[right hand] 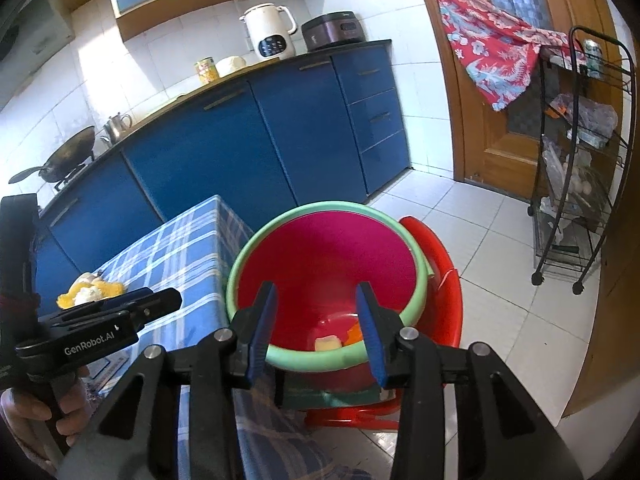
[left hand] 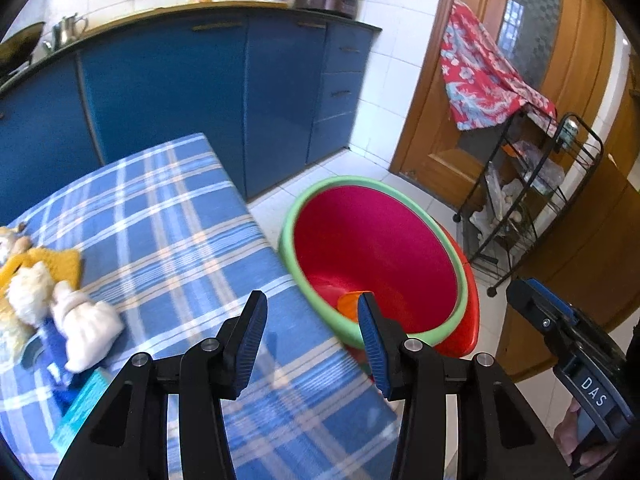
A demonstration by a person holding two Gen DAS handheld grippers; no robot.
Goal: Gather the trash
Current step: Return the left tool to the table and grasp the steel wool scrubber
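Note:
A red basin with a green rim (left hand: 376, 256) (right hand: 332, 264) stands on a red stool (right hand: 440, 280) beside the table. Inside it lie an orange scrap (left hand: 348, 304) (right hand: 354, 334) and a pale yellow piece (right hand: 328, 343). On the blue plaid tablecloth (left hand: 180, 240) (right hand: 176, 256), trash lies at the left: yellow peel (left hand: 44, 260) (right hand: 90, 290), white crumpled tissue (left hand: 88, 320), a blue wrapper (left hand: 56, 348) and a teal packet (left hand: 80, 408). My left gripper (left hand: 312, 344) is open and empty over the table's right edge. My right gripper (right hand: 316, 328) is open and empty above the basin's near rim.
Blue kitchen cabinets (left hand: 200, 92) run behind the table, with a kettle (right hand: 270, 32) and a cooker (right hand: 334, 32) on the counter. A black wire trolley (right hand: 576, 168) stands by the wooden door (right hand: 500, 120), a red patterned cloth (right hand: 492, 48) draped there. The floor has white tiles (right hand: 480, 248).

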